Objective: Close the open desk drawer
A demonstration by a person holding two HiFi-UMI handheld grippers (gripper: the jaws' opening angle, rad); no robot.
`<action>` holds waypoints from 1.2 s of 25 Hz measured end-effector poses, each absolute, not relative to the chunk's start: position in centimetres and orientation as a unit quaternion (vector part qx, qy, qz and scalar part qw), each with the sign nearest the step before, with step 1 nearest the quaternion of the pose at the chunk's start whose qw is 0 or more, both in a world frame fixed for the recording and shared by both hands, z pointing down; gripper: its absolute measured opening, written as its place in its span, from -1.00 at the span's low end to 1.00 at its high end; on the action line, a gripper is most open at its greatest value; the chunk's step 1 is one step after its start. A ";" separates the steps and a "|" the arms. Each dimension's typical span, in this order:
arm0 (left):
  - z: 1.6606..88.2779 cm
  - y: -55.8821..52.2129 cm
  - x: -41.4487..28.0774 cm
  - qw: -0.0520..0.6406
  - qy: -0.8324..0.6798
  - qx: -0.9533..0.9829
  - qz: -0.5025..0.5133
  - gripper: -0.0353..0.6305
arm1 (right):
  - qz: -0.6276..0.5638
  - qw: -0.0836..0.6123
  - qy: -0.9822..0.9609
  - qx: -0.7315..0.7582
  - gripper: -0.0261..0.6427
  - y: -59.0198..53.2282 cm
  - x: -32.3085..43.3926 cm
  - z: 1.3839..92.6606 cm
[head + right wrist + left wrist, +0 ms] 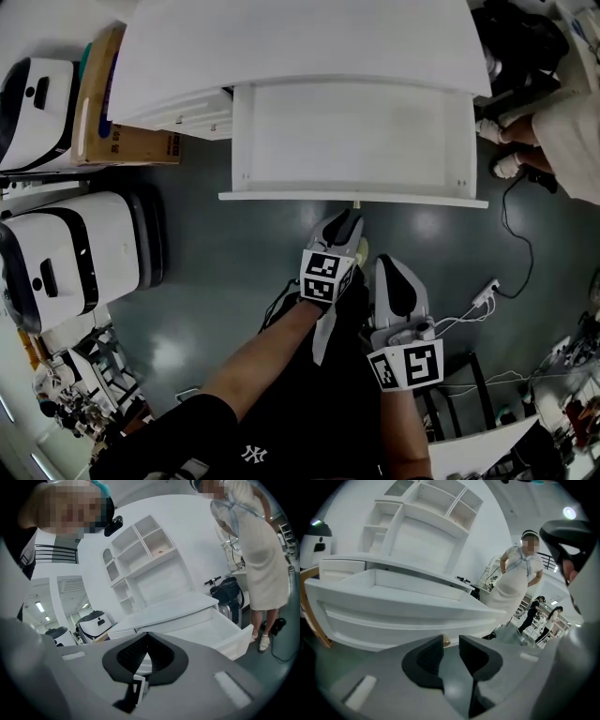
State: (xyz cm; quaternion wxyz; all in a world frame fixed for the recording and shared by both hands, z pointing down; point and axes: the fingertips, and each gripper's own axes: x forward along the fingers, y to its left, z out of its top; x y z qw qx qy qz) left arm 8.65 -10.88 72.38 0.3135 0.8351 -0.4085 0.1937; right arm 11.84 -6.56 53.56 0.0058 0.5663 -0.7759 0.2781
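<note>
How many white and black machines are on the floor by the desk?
2. One machine stands top left in the head view, beside a cardboard box; the other is lower left, nearer. More may be out of frame.

The drawer (356, 141) and desk (300, 42) are white, the floor (216, 253) dark grey, the knob (446, 642) golden. The left gripper (451, 645) and right gripper (146, 639) carry black-and-white squares.

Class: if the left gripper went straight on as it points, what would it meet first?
Likely the knob on the drawer front, just beyond the left gripper's parted jaws, though depth is unclear.
</note>
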 end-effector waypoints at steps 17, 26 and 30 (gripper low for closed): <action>75.8 -13.8 9.8 0.347 -0.433 0.813 0.176 -0.65 | 0.303 0.027 -0.787 0.537 -0.85 -9.9 14.0 58.8; 76.0 -18.4 10.2 0.369 -0.450 0.792 0.181 -0.66 | 0.319 0.036 -0.792 0.519 -0.85 -13.0 15.6 58.6; 75.9 -20.5 10.5 0.373 -0.463 0.784 0.179 -0.66 | 0.317 0.037 -0.800 0.508 -0.85 -15.2 16.6 58.1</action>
